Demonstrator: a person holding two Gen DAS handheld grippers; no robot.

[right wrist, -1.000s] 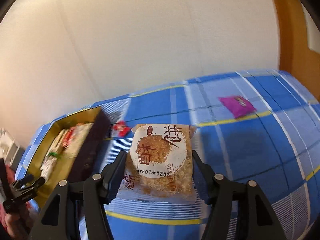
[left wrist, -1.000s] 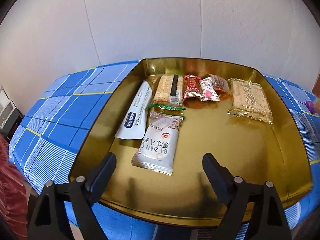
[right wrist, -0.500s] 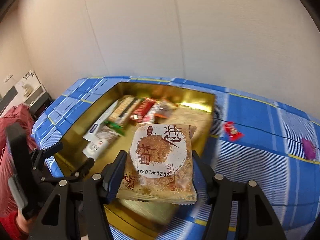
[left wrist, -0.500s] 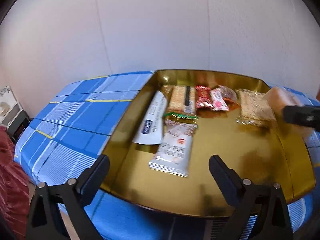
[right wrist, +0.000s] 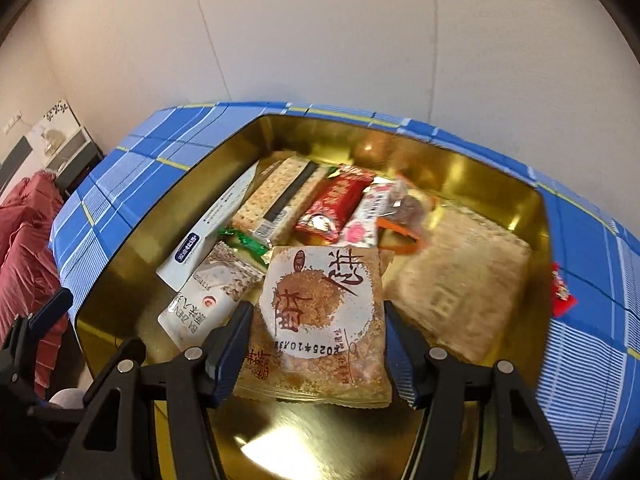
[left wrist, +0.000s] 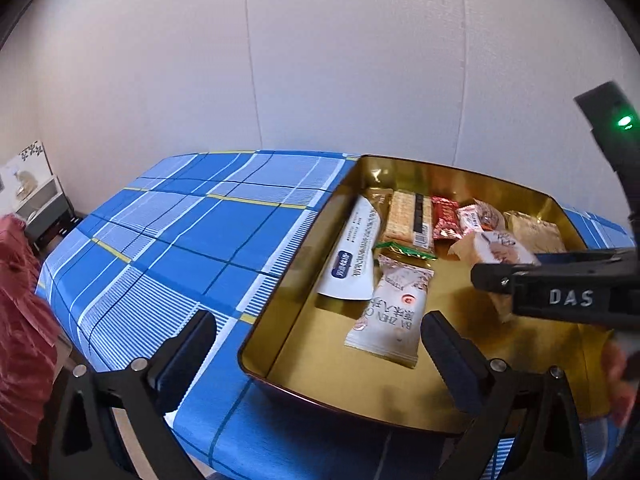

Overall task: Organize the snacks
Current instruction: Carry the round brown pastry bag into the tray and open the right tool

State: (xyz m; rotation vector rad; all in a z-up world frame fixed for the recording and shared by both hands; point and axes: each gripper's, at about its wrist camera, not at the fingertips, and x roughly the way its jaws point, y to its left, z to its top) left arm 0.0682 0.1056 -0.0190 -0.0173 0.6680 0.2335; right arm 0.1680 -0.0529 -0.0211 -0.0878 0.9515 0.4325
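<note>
Pastry packet [right wrist: 320, 320]: pinched at both side edges by right claw [right wrist: 318, 354], hanging over gold tin [right wrist: 500, 184].
Handling (judged): light, crumbly inside, film slippery; side seams safest hold.
Left claw [left wrist: 316, 344]: just opening, now spread wide, nothing between, at tin's near corner.
Tin: glossy metal, rounded corners, on checked-cloth tabletop [left wrist: 180, 240].
Contents: flat crinkled wrappers.

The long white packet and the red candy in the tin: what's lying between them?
A cracker pack lies between the white packet and the red candy, side by side in the tin. The right wrist view shows it best.
</note>
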